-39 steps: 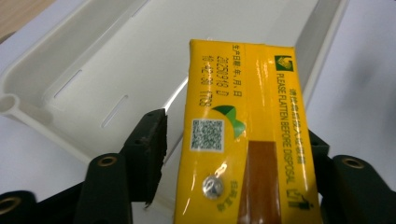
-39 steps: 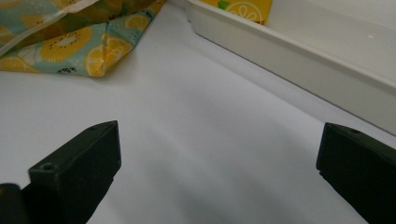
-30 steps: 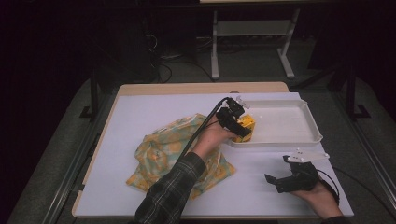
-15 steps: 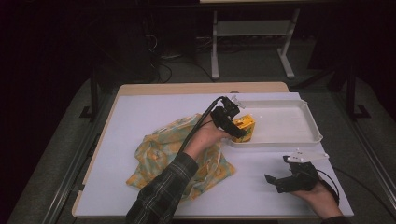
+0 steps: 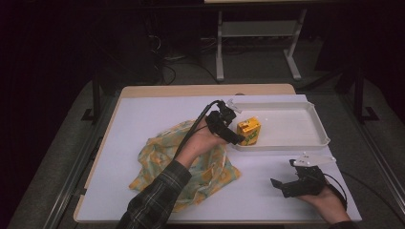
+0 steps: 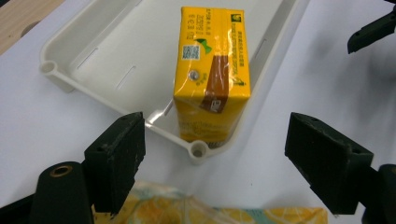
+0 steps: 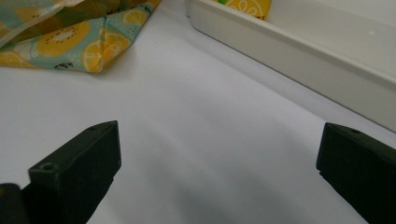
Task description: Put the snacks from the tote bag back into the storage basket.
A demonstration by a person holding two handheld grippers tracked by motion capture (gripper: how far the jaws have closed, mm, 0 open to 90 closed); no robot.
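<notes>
Left gripper [image 6: 212, 154] jaws wide, just opened, nothing between; juice carton [image 6: 212, 70] stands ahead of them in tray [image 6: 93, 60] corner; light, stiff-ish but crushable, glossy film likely slippery; grip the broad faces mid-height; right gripper [image 7: 217, 172] wide, empty.

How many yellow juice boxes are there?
1. The yellow juice box stands upright in the near left corner of the white tray. More could be hidden under the fruit-print cloth.
</notes>
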